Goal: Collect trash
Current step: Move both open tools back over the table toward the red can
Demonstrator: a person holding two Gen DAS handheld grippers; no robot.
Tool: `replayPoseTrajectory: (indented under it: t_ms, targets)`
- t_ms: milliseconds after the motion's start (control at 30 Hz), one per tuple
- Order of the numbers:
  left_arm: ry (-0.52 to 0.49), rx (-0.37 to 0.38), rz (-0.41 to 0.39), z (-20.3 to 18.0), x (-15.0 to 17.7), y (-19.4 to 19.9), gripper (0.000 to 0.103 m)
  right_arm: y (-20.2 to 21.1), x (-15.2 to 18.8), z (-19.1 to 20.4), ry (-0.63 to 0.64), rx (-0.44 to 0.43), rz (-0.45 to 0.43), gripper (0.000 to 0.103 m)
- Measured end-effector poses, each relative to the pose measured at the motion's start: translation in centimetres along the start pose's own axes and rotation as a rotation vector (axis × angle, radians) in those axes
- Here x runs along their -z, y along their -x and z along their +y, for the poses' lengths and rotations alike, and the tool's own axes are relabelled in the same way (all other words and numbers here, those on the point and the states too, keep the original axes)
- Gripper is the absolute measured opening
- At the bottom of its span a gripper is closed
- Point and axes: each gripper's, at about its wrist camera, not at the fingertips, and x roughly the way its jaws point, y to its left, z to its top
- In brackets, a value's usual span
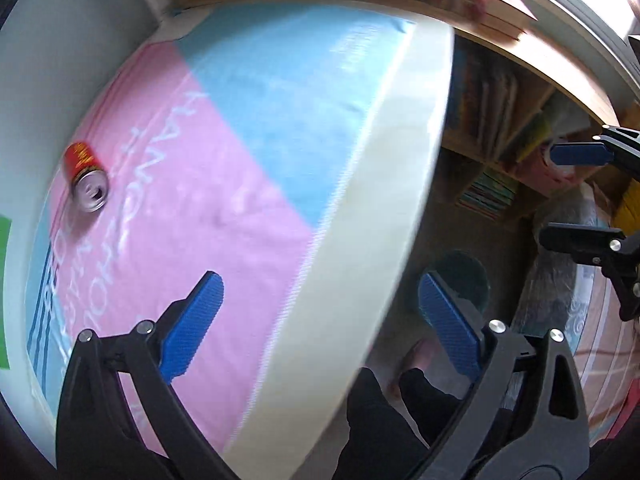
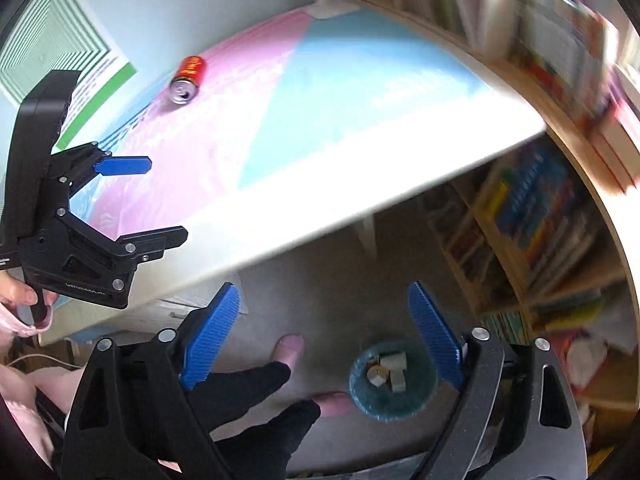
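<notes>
A red drink can [image 1: 86, 176] lies on its side on the pink and blue cloth of the table [image 1: 400, 184], near the wall; it also shows in the right wrist view [image 2: 187, 79]. A teal bin [image 2: 394, 380] with bits of trash in it stands on the floor below the table edge, partly seen in the left wrist view [image 1: 466, 280]. My left gripper [image 1: 320, 320] is open and empty over the table's front edge. My right gripper [image 2: 326, 332] is open and empty above the floor, near the bin.
Bookshelves [image 2: 540, 208] full of books line the right side. The wall [image 1: 52, 60] with a green poster [image 2: 52, 40] runs behind the table. The person's feet [image 2: 290, 348] and dark legs are on the floor beside the bin.
</notes>
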Motion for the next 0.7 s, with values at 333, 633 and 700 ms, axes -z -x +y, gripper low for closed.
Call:
replayPoseTrajectory:
  t_ms: [333,633,700]
  targets:
    - [0.19,-0.065,0.037,11.5,2.2,-0.3,0.096,-4.5,-8.6,8.2,0.169,-0.059,0.019,0.088]
    - [0.33,-0.106,0.042,21.1,5.3,-0.3,0.096,-8.8,-14.7,16.2,0.28,-0.093,0.034,0.089]
    - [0.359,-0.107,0.044,22.7,5.9,-0.4,0.096,-9.7,-15.9,17.7,0.295,-0.102,0.038,0.089]
